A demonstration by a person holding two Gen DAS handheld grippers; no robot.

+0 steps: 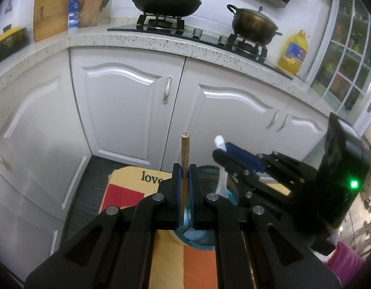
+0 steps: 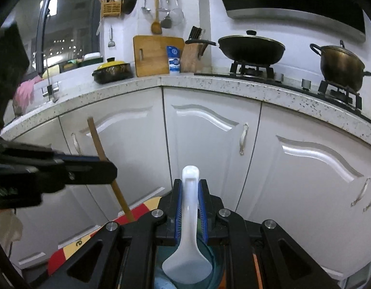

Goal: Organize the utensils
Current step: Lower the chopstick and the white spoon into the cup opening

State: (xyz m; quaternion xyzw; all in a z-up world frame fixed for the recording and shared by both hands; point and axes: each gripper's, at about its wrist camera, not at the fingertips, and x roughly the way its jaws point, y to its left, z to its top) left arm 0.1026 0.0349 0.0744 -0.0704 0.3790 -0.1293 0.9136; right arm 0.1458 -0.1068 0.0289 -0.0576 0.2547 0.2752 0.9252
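My left gripper [image 1: 184,175] is shut on a wooden chopstick [image 1: 185,151] that stands upright, its lower end over a blue-green bowl [image 1: 204,237]. My right gripper [image 2: 190,192] is shut on the handle of a white plastic spoon [image 2: 189,252], whose scoop hangs over the same bowl [image 2: 215,260]. In the left wrist view the right gripper [image 1: 224,154] is just to the right, with the spoon [image 1: 220,142] sticking up. In the right wrist view the left gripper [image 2: 106,166] holds the chopstick [image 2: 99,144] at the left.
A striped cloth printed "love" [image 1: 127,187] covers the surface under the bowl. White cabinet doors [image 1: 127,106] stand ahead under a speckled counter [image 1: 161,43] with a wok [image 1: 166,2], a pot [image 1: 254,25] and an oil bottle [image 1: 293,53].
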